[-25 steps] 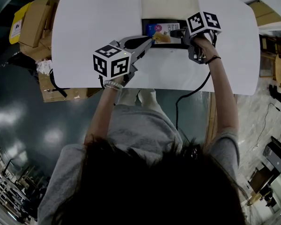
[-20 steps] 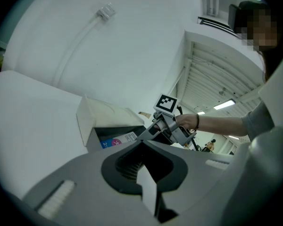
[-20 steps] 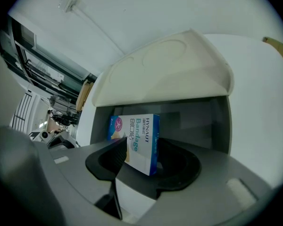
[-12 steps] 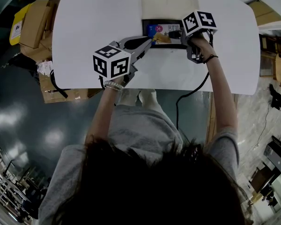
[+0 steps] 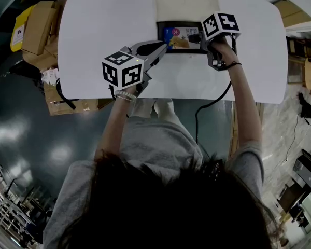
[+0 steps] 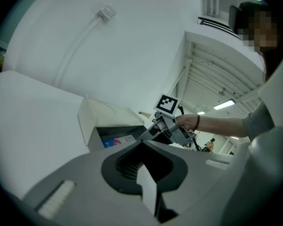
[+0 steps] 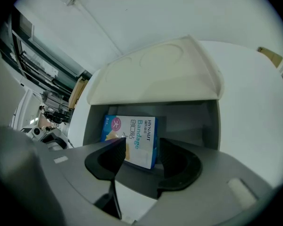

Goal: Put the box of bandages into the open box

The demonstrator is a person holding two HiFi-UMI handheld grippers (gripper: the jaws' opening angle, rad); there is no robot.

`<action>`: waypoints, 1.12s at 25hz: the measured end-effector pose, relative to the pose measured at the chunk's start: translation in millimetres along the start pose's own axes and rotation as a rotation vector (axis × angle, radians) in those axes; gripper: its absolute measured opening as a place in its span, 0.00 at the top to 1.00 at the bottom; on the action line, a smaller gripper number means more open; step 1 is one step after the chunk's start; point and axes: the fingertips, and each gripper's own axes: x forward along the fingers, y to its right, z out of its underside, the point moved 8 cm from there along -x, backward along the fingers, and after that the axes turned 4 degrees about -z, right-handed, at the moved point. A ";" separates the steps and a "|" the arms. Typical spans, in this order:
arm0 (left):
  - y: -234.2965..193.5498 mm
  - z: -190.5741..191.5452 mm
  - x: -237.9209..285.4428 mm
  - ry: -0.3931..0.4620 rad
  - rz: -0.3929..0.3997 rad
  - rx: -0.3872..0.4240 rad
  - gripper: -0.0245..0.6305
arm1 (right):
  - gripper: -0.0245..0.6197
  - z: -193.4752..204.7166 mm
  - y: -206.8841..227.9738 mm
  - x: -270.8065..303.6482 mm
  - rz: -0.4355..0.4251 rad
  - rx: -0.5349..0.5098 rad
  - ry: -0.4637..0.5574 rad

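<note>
The blue-and-white box of bandages [image 5: 179, 35] [image 7: 132, 135] lies flat inside the open box [image 5: 159, 32], whose cream lid [image 5: 186, 4] is folded back. My right gripper [image 5: 196, 37] [image 7: 142, 149] is at the box's right side. Its jaws stand wide apart just in front of the bandages, without pressing on them. My left gripper [image 5: 166, 44] is at the box's front left corner, jaws together and holding nothing. The left gripper view shows the open box [image 6: 92, 126], the bandages [image 6: 115, 141] and the right gripper [image 6: 153, 131] reaching in.
The white table [image 5: 109, 25] ends in a front edge close to the person. Cardboard boxes [image 5: 39, 25] are piled on the floor to the left. A black cable [image 5: 212, 102] hangs off the front edge under the right arm.
The right gripper has shifted slightly left and away from the person, and its jaws now stand apart from the bandage box in the open box. The left gripper has barely moved.
</note>
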 end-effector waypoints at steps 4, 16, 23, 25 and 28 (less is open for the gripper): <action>0.8 -2.0 -3.2 0.006 -0.002 0.004 0.97 | 0.65 -0.1 -5.8 -10.6 -0.004 -0.031 0.048; 11.5 -14.3 -16.2 0.025 0.007 0.046 0.97 | 0.88 20.2 -33.8 -37.7 -0.112 -0.060 0.215; 16.9 -17.3 -22.3 0.022 0.020 0.082 0.97 | 0.94 36.2 -42.4 -54.3 -0.169 -0.076 0.311; 19.8 -18.6 -23.6 0.024 0.025 0.094 0.97 | 0.94 39.6 -44.1 -60.8 -0.184 -0.079 0.337; 24.9 -19.3 -26.3 0.027 0.030 0.110 0.97 | 0.94 47.0 -50.1 -70.9 -0.221 -0.095 0.381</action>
